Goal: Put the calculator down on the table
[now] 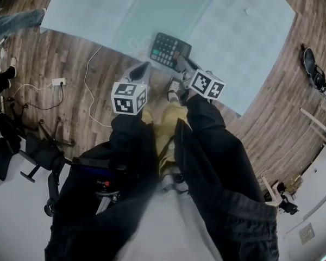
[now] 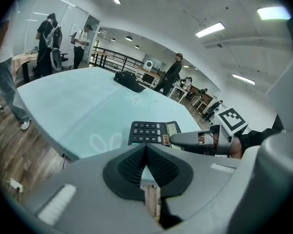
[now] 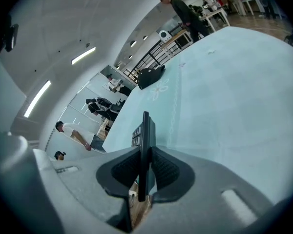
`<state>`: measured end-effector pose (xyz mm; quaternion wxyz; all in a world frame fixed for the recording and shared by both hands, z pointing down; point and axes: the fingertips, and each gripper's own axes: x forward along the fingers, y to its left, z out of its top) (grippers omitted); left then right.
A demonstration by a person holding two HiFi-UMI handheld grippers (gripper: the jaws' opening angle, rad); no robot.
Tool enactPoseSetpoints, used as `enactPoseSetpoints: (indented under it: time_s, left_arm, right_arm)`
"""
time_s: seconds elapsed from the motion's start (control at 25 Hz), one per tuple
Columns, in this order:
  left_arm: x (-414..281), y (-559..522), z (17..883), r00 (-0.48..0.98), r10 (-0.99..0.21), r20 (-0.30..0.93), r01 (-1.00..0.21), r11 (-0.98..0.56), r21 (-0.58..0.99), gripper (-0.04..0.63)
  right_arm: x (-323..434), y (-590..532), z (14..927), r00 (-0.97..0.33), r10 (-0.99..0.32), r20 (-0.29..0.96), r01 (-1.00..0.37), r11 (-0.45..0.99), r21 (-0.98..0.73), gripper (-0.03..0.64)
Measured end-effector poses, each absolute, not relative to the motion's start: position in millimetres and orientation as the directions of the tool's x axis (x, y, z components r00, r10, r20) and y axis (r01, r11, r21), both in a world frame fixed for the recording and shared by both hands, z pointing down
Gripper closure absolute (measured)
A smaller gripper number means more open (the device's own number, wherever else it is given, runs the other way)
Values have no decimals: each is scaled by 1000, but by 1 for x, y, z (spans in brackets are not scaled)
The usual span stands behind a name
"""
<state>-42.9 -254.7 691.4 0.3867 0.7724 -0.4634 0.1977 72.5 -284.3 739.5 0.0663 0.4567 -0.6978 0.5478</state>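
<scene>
No word, brand or number can be read anywhere. The calculator [image 1: 170, 50] has white marks on its dark keys, too small to make out. In the head view, the left cube [image 1: 129, 97] and the right cube [image 1: 207, 84], just below the calculator, bear only black-and-white square patterns.

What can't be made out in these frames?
- Whether the calculator touches the table: the head view looks down from above, and the right gripper view shows it edge-on.
- Its display reading: too small in head and left gripper views.
- Dark thing far across the table: too small, left gripper view.
</scene>
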Motion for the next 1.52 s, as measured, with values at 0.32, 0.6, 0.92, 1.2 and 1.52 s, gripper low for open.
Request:
enactPoseSetpoints:
  time_s: [0.32,0.6,0.92,1.2,1.52]
  left_arm:
    - [-47,-255,700,490,-549,677,-870,-258,421,597]
    - [-49,-255,705,488,-541,685,-871,-252,422,597]
    - [-48,-252,701,487,-547,680,-872,-256,419,597]
    - [-43,-263,668,499,-597,628,-865,-298,404,597]
    - [-35,-278,583,529,-692,491,-844,-371,387,597]
  right_arm:
    - [74,-286,772,-597,-524,607,-665,-99,-740,561]
    - [79,-287,788,-608,-519,600,-632,-140,-762,558]
    - [81,-287,788,-608,-537,585,-642,-101,-760,518]
    - [112,-282,757,-522,-611,595,-707,-81,-703,476]
    - [124,-298,629,-442,-779,444,-792,107,-601,592]
